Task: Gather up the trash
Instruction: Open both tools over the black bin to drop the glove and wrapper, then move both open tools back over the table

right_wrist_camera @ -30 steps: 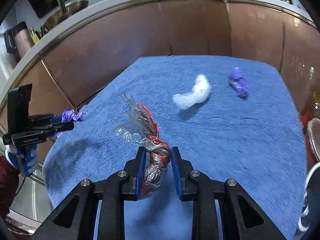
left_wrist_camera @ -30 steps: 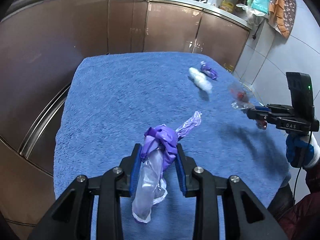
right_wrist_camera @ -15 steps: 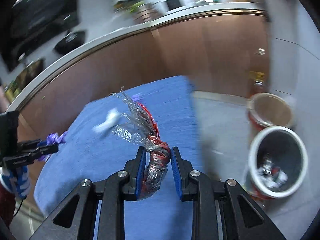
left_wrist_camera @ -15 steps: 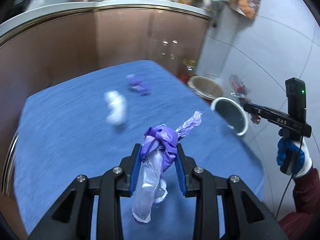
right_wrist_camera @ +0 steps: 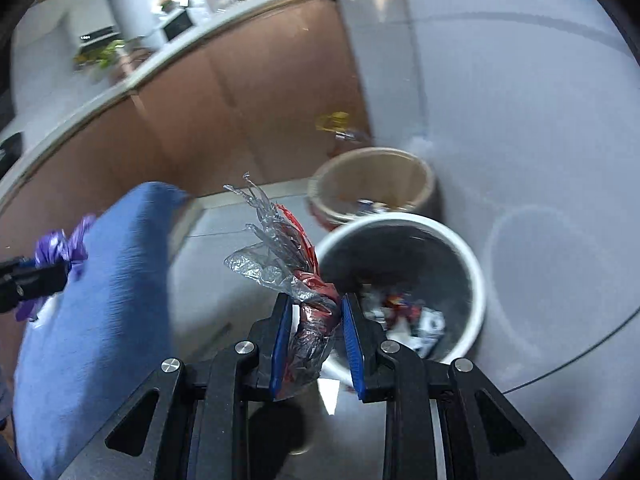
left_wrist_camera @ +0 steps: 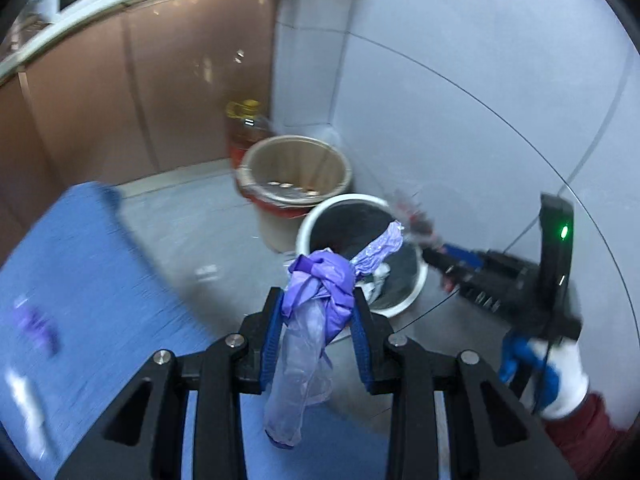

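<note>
1. left gripper (left_wrist_camera: pixel 316 320): blue pads pressed against a knotted purple-and-clear plastic wrapper (left_wrist_camera: pixel 316 292); jaws clamped on it. the clear tail hangs down between the fingers; a twisted purple end sticks up toward the bin.
2. right gripper (right_wrist_camera: pixel 314 320): blue pads clamped on a crumpled red-and-clear foil wrapper (right_wrist_camera: pixel 308 304); its clear twisted end fans up and to the left.
3. white round waste bin with dark inside (right_wrist_camera: pixel 476 272) stands on the pale grey floor (right_wrist_camera: pixel 248 256), just ahead and to the right of the right gripper's pads. mixed scraps lie in its bottom, blurred.
4. in the left wrist view the same white bin (left_wrist_camera: pixel 308 228) sits just beyond the purple wrapper; the right gripper reaches over its right rim, with the red wrapper above the edge.
5. beige round bucket with a red liner edge (left_wrist_camera: pixel 296 160) stands behind the white bin, touching or just beside it; cannot tell which. small items lie inside.
6. a bottle of amber liquid with a yellow cap (left_wrist_camera: pixel 244 128) stands behind the beige bucket, against the brown cabinet fronts (left_wrist_camera: pixel 140 100).
7. grey tiled wall (left_wrist_camera: pixel 460 80) closes the corner to the right of both containers.
8. blue towel-covered table (left_wrist_camera: pixel 80 280) fills the lower left; its edge runs diagonally, with bare floor between it and the bins. blurred purple and white scraps remain on it.
9. gloved hand, white and blue (left_wrist_camera: pixel 548 376), with a dark red sleeve, holds the right gripper at lower right.
</note>
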### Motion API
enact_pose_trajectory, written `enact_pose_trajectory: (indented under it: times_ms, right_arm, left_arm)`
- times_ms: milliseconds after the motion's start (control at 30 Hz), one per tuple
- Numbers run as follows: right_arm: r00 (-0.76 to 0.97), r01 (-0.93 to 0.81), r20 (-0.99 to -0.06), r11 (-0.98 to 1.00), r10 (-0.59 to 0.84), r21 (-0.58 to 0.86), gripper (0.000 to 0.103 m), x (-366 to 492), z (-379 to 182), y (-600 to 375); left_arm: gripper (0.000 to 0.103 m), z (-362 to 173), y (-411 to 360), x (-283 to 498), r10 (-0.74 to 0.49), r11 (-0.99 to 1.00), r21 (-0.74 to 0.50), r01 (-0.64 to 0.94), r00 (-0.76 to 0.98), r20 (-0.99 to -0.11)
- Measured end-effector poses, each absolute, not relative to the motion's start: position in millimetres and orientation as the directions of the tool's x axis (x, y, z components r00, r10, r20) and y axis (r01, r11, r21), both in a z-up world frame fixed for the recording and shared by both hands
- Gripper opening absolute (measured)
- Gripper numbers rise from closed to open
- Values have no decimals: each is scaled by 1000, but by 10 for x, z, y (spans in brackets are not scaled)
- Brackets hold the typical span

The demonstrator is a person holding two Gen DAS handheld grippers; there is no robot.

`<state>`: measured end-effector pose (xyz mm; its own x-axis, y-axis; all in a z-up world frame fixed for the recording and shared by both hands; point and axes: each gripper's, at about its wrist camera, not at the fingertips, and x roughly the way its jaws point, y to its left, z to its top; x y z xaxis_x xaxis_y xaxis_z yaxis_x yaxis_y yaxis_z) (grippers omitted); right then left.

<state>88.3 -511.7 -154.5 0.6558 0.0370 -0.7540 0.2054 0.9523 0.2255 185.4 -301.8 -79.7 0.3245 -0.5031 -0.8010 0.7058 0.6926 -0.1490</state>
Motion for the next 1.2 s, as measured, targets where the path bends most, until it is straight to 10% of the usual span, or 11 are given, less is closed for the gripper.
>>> enact_pose_trajectory:
  times_ms: [300, 533, 1200]
  right_arm:
    - [586, 310, -809, 936, -50, 166, 27, 1162, -1981, -5582]
    - [562, 349, -823, 926, -84, 144, 49, 1223, -2134, -5691]
    - [703, 270, -703, 955, -109, 122, 89, 897, -1214, -4824]
  left_arm:
    - [33, -1303, -4249, 2414, -497, 675, -201, 710, 236, -835]
    - [43, -1556, -4595, 2598, -507, 696, -267, 667, 193, -840]
    - [43, -538, -3086, 1990, -437, 867, -130, 481, 611, -659]
